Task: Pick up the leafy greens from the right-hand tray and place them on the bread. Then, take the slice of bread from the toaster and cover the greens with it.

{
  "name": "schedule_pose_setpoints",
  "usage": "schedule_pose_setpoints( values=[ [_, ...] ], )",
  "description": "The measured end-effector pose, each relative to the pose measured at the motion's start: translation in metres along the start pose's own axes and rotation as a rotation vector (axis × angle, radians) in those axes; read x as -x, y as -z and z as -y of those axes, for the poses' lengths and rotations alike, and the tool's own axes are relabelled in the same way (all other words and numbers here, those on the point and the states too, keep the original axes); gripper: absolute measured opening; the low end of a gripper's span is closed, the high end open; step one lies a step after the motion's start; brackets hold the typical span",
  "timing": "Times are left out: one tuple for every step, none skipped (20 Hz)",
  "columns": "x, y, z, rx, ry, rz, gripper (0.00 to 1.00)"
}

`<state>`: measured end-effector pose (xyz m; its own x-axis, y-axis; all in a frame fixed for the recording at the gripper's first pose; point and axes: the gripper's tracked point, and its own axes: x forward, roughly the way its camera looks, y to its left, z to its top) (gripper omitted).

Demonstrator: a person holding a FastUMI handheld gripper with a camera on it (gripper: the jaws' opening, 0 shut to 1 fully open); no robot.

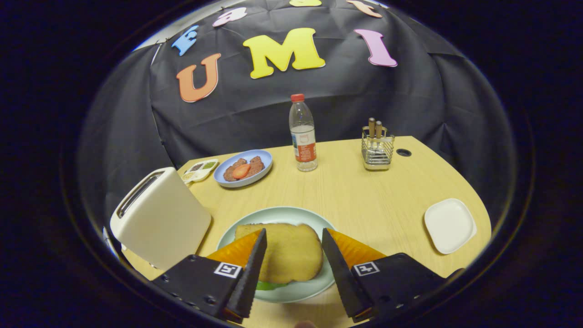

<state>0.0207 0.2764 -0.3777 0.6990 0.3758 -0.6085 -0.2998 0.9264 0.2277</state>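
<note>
Between the parted, empty fingers of the gripper [291, 253], a bread slice [284, 255] lies on the green plate [319, 282] over leafy greens [268, 286]; light, stiff, crumbly toast, probably best pinched gently across opposite crust edges.

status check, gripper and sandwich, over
Gripper open, fingers either side of top bread slice. Slice on green plate, greens peeking out underneath. Toaster alongside, nothing blocking.
</note>
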Motion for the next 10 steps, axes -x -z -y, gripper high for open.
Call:
schedule_pose_setpoints(
  values=[
    [0.004, -0.004, 0.008, 0.001, 0.009, 0.009, 0.75],
    [0.009, -0.012, 0.014, -0.003, 0.007, 0.028, 0.77],
    [0.016, -0.019, 0.020, -0.006, 0.004, 0.048, 0.83],
    [0.027, -0.029, 0.027, -0.002, 0.003, 0.072, 0.89],
    [0.037, -0.039, 0.035, 0.004, -0.003, 0.096, 0.95],
    [0.052, -0.050, 0.046, 0.016, -0.004, 0.120, 0.95],
    [0.065, -0.061, 0.058, 0.035, 0.004, 0.143, 0.96],
    [0.081, -0.073, 0.072, 0.059, 0.008, 0.170, 0.96],
    [0.097, -0.086, 0.087, 0.090, 0.026, 0.200, 0.97],
    [0.116, -0.101, 0.104, 0.122, 0.046, 0.235, 0.96]
  ],
)
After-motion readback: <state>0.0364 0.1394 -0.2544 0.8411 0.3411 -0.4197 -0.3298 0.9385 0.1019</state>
